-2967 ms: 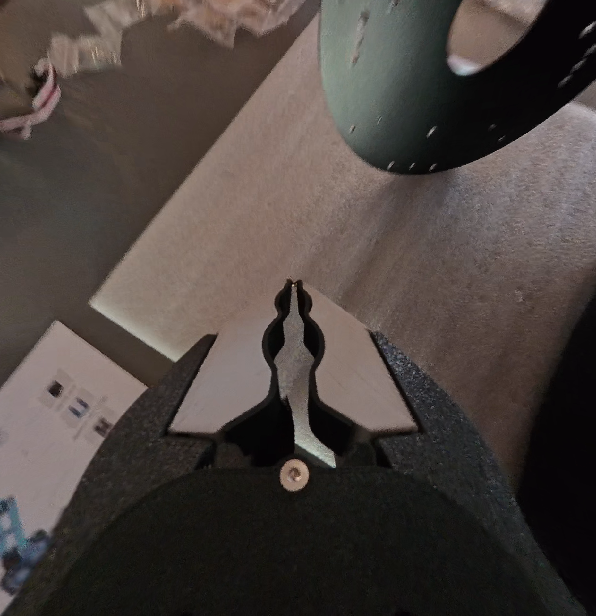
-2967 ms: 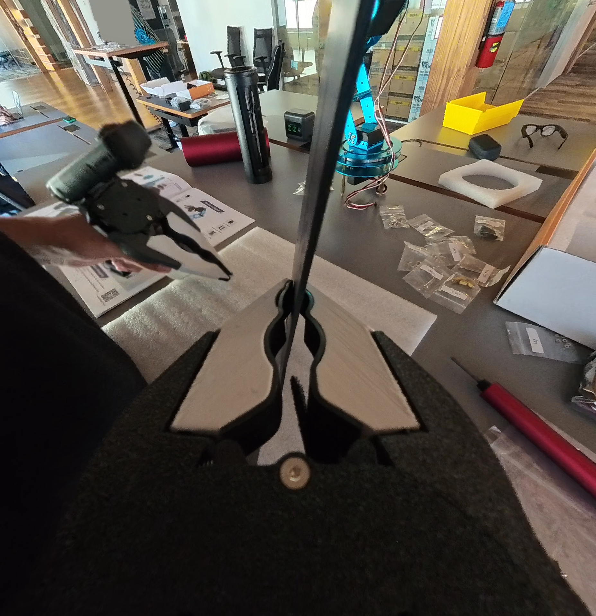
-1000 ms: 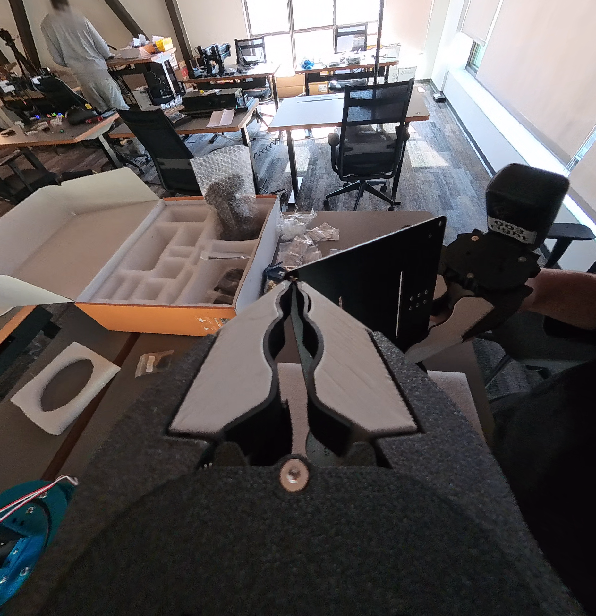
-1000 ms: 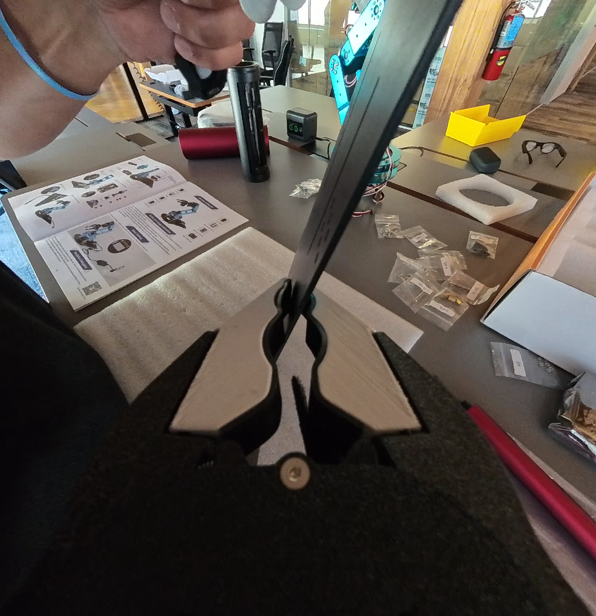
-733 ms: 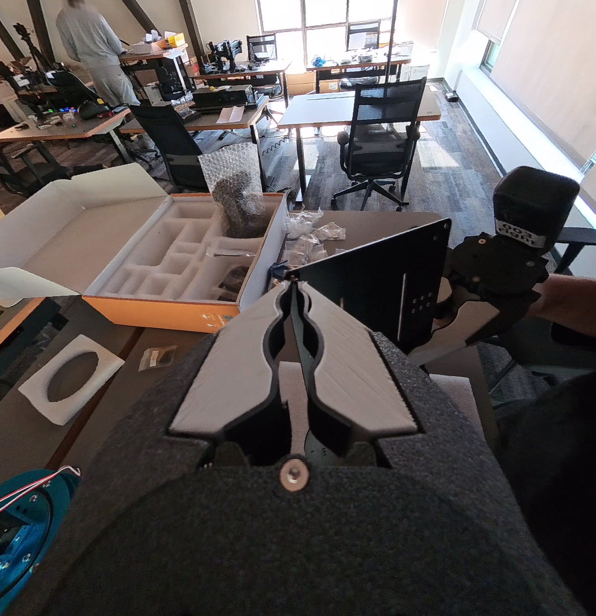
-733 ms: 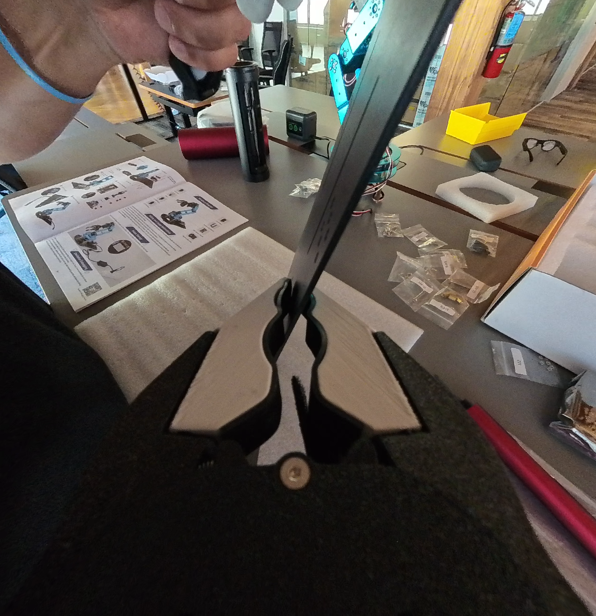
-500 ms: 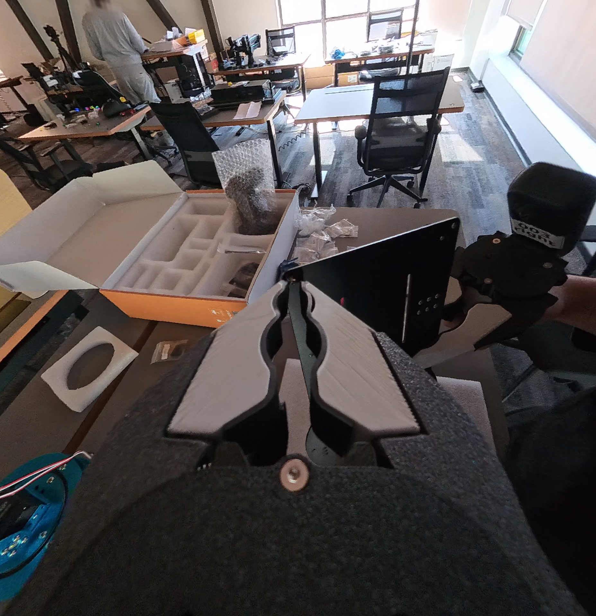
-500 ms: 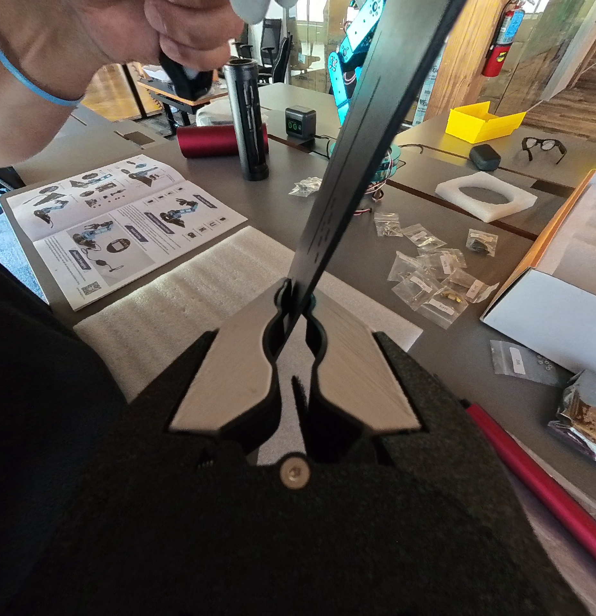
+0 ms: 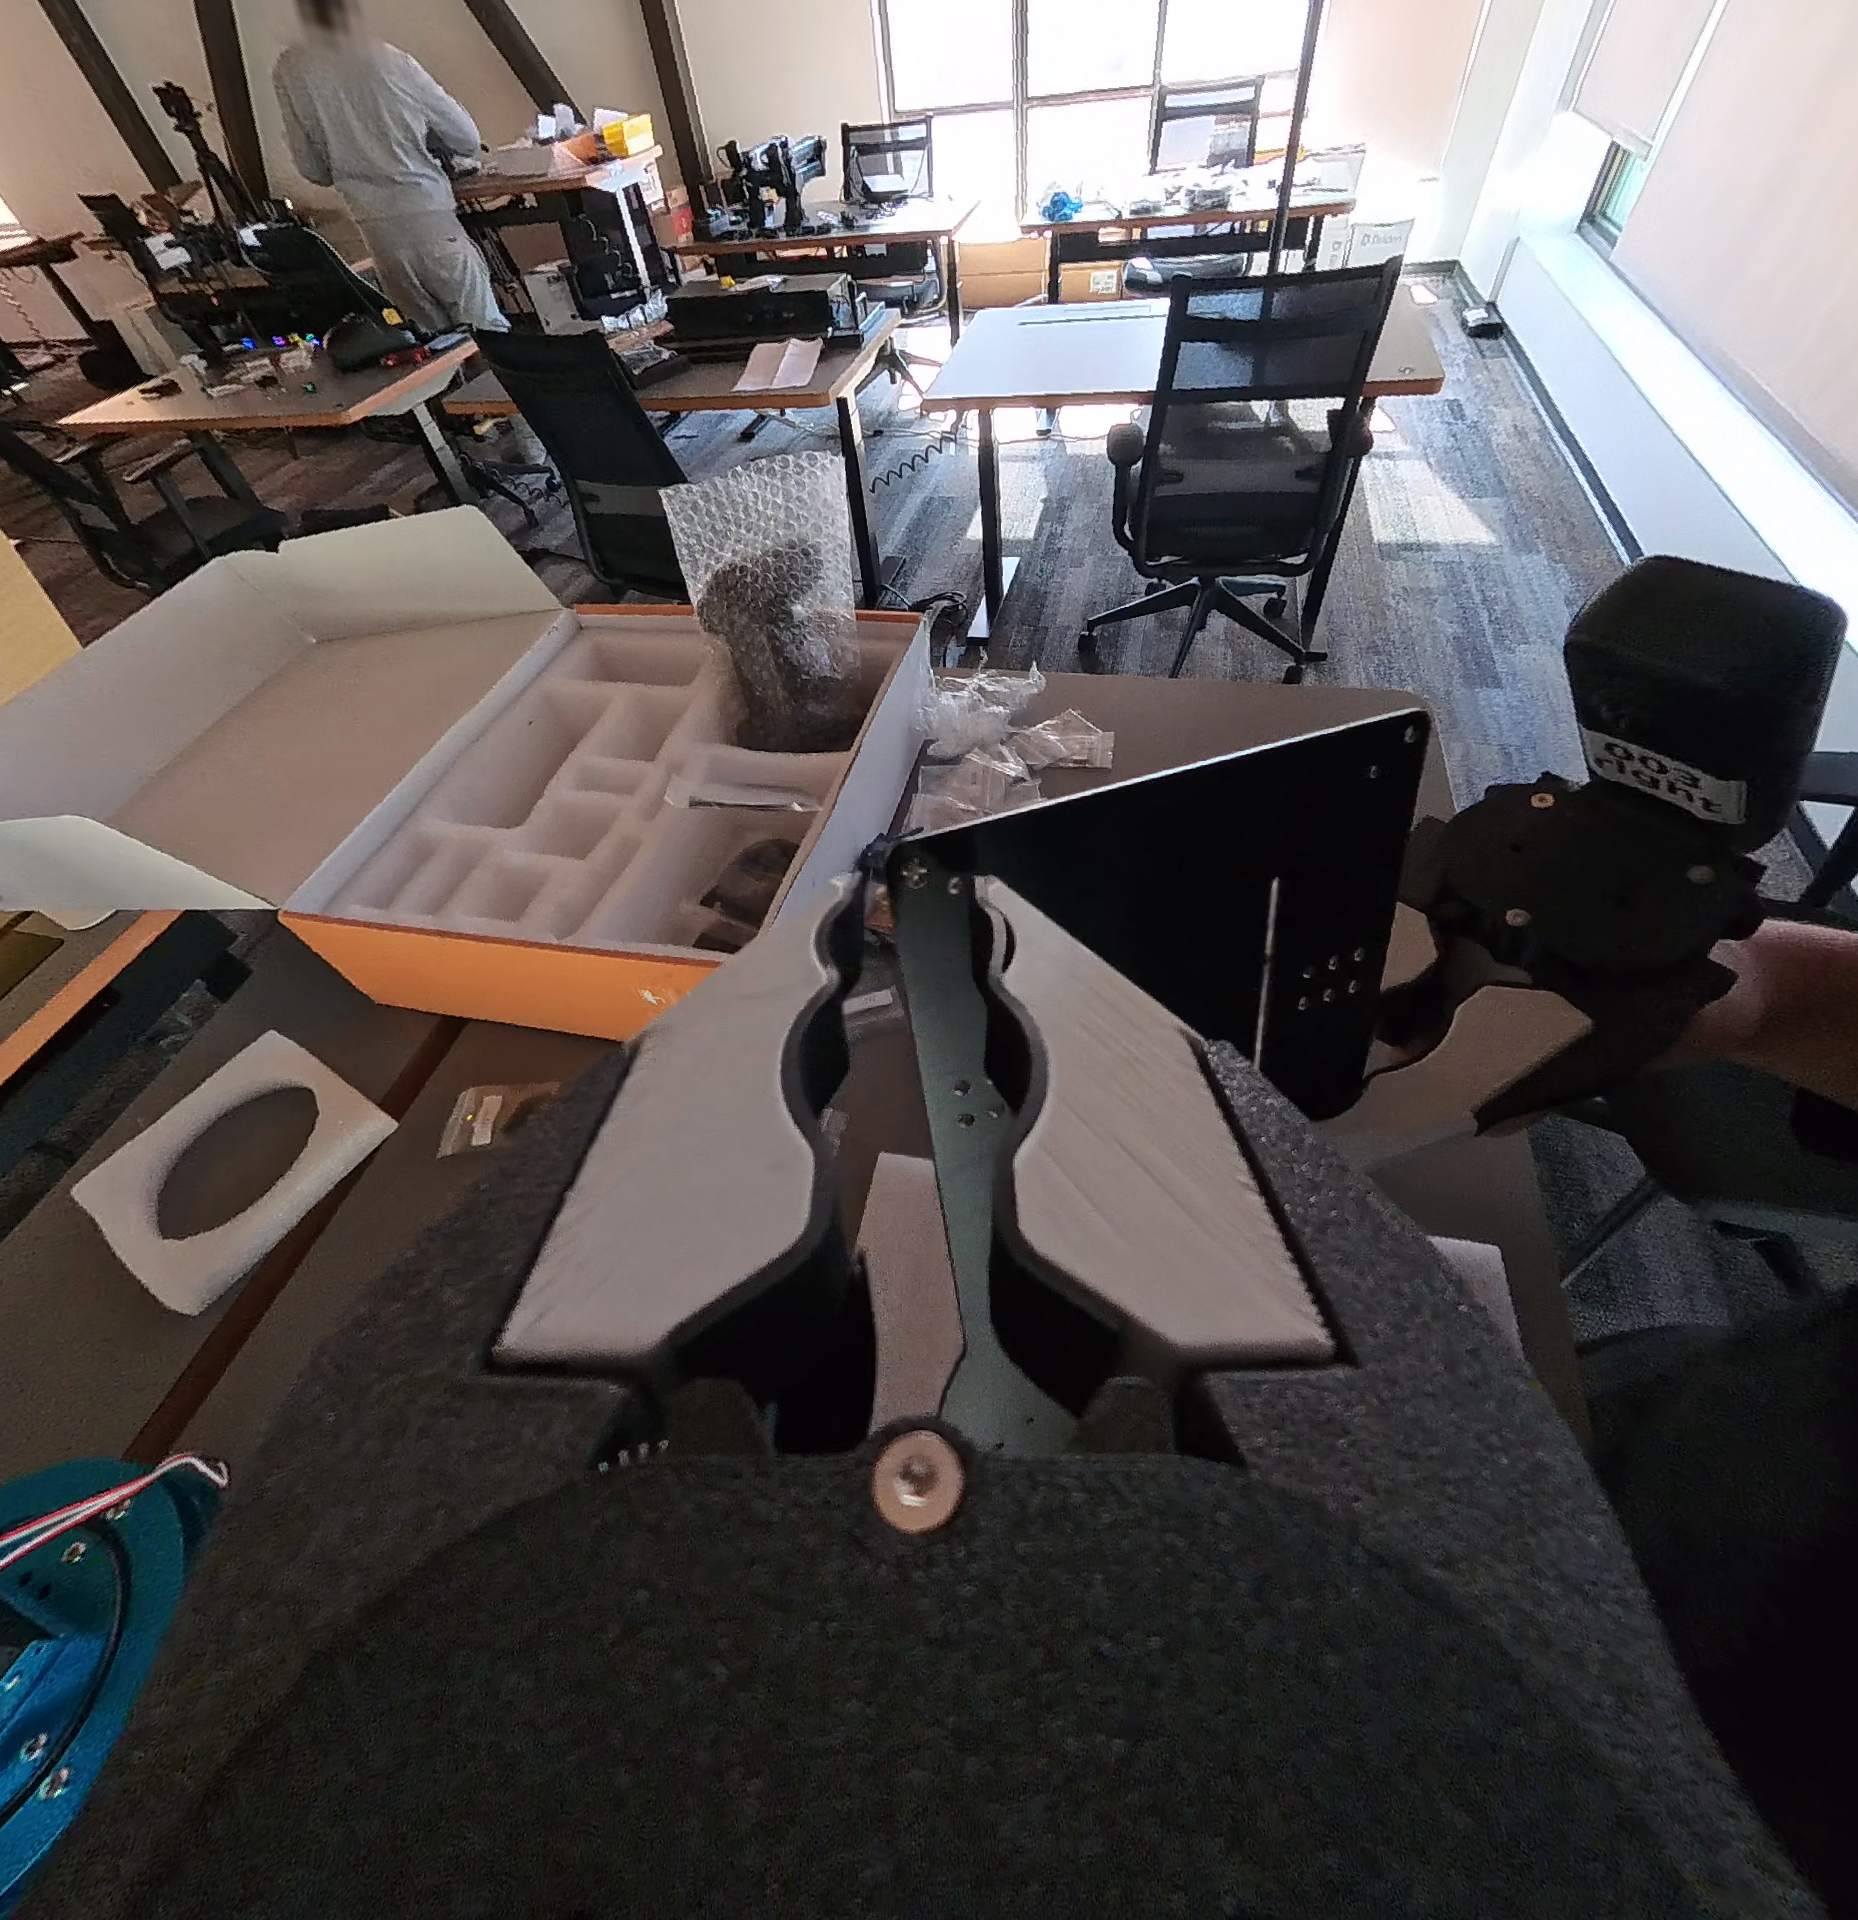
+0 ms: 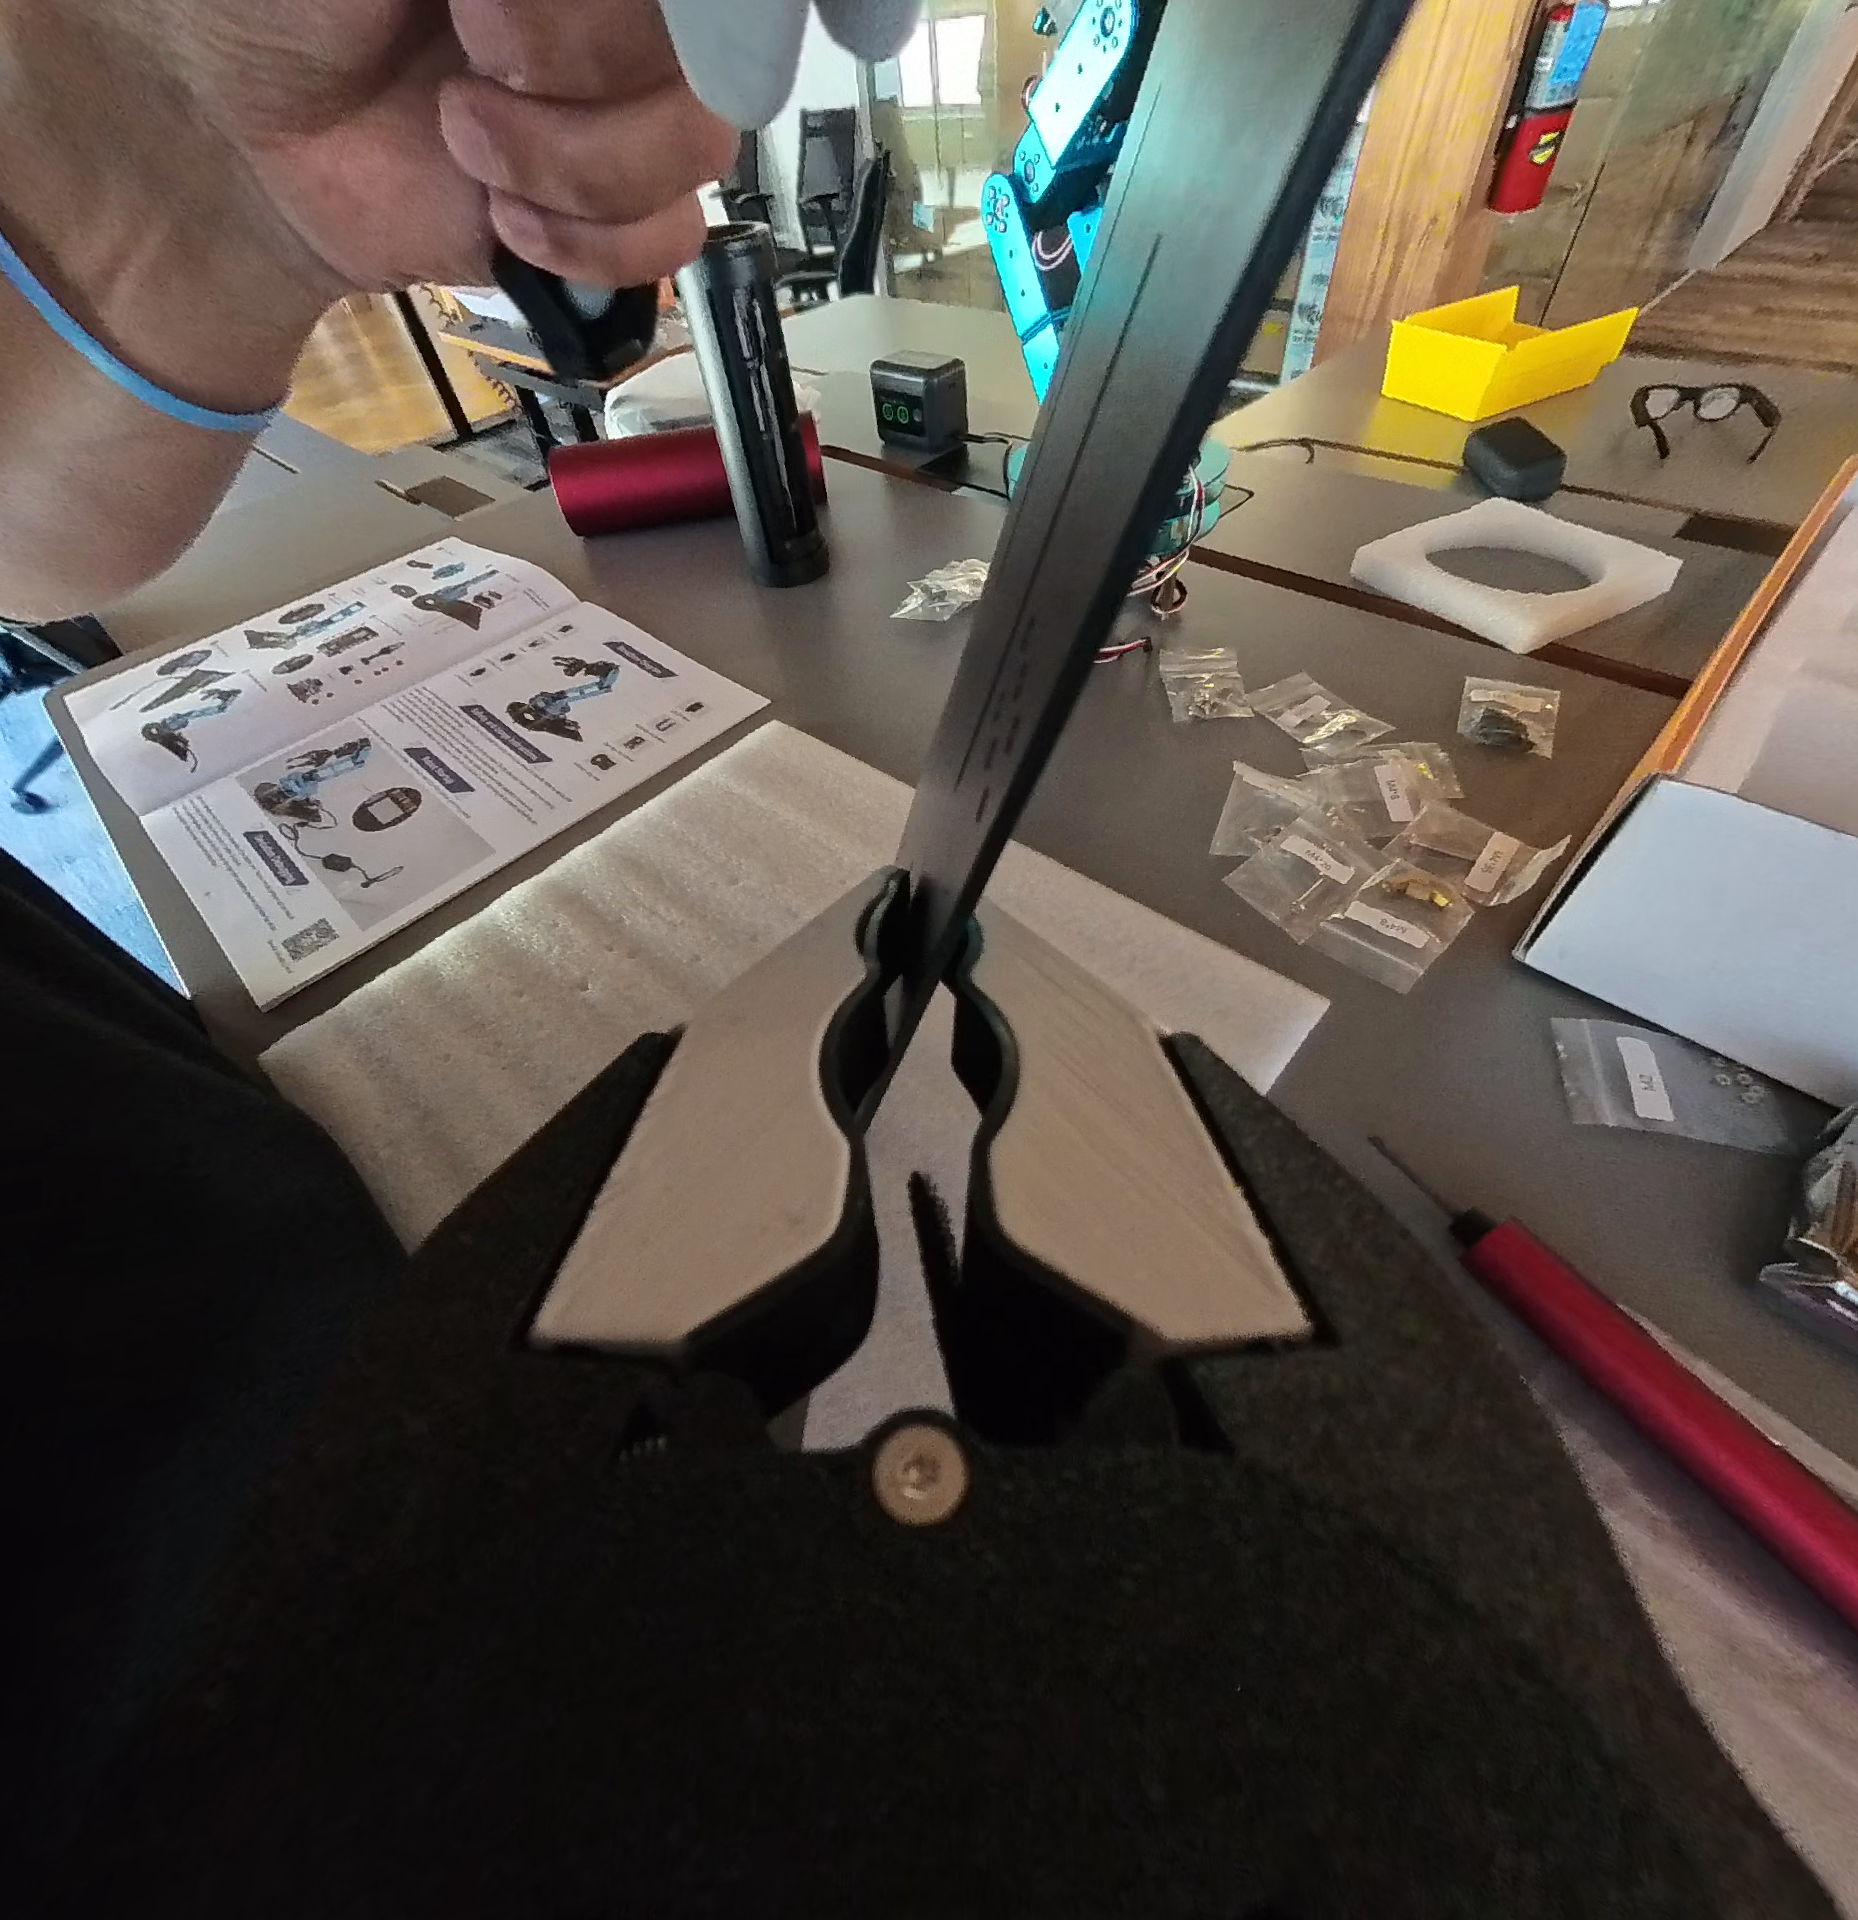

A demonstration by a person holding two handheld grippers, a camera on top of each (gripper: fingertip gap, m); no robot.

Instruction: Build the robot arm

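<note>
A thin black metal plate (image 9: 1164,883) with small holes hangs in the air between both grippers. My left gripper (image 9: 925,894) is at its top left corner, jaws slightly apart, and the plate runs tilted between them with a gap on the left side. My right gripper (image 10: 920,914) is shut on the plate's (image 10: 1091,499) lower edge, and the plate rises up and to the right from it. The right gripper's body (image 9: 1590,894) shows at the plate's right edge. A hand (image 10: 333,156) holds the left gripper's handle at the top left.
Below lie a white foam sheet (image 10: 613,956), an open manual (image 10: 385,727), several bags of small parts (image 10: 1351,831) and a red tube (image 10: 1683,1392). An orange box with a foam insert (image 9: 468,956) stands behind. A blue robot arm (image 10: 1050,156) and a black cylinder (image 10: 759,416) stand farther back. Tip to tip, the grippers are about 15 centimetres apart.
My left gripper swung up from the foam sheet to the plate's corner. In the last half second its jaws have spread and the plate has tilted between them. The right gripper keeps its hold.
</note>
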